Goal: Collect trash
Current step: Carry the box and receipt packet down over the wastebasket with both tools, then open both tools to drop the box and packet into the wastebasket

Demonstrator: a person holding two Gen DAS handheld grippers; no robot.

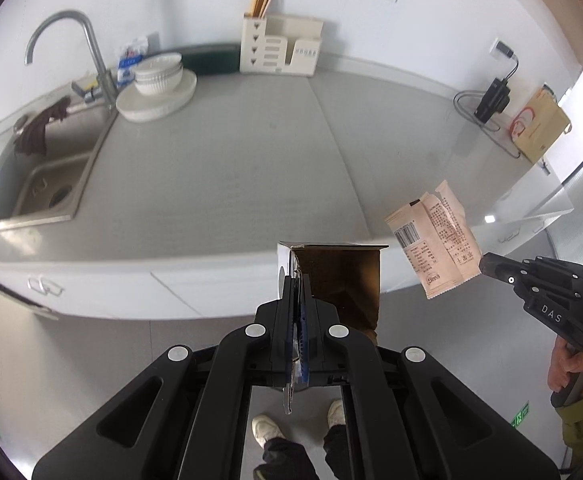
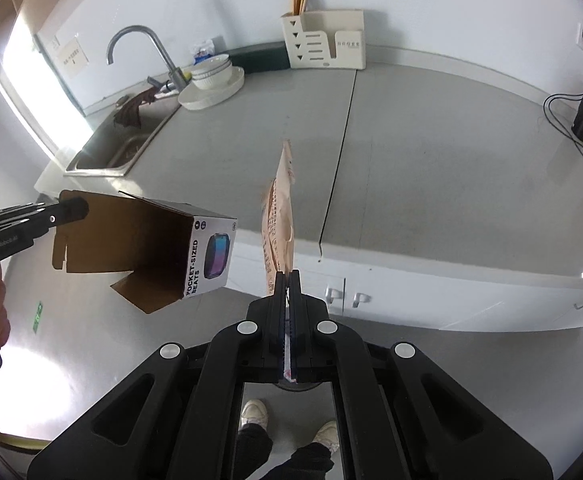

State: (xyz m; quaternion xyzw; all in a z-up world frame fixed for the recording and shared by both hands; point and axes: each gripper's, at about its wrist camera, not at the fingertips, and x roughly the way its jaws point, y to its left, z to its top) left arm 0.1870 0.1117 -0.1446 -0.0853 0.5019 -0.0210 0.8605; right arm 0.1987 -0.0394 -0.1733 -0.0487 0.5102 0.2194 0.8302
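Observation:
My left gripper (image 1: 300, 280) is shut on a flap of an empty, open cardboard box (image 1: 341, 280), held in the air in front of the counter edge. The box (image 2: 159, 248) shows in the right wrist view with a white printed side, and the left gripper (image 2: 73, 210) pinches its flap. My right gripper (image 2: 287, 276) is shut on a pale pink snack wrapper (image 2: 281, 216), held upright, edge-on. In the left wrist view the wrapper (image 1: 435, 240) hangs to the right of the box, pinched by the right gripper (image 1: 485, 266).
A grey counter (image 1: 231, 168) runs ahead with a steel sink (image 1: 39, 184) and tap at left. Stacked white bowls and plates (image 1: 157, 84), a cream utensil holder (image 1: 279, 48), a black charger with cable (image 1: 491, 100) and a brown paper bag (image 1: 539, 124) stand along the back.

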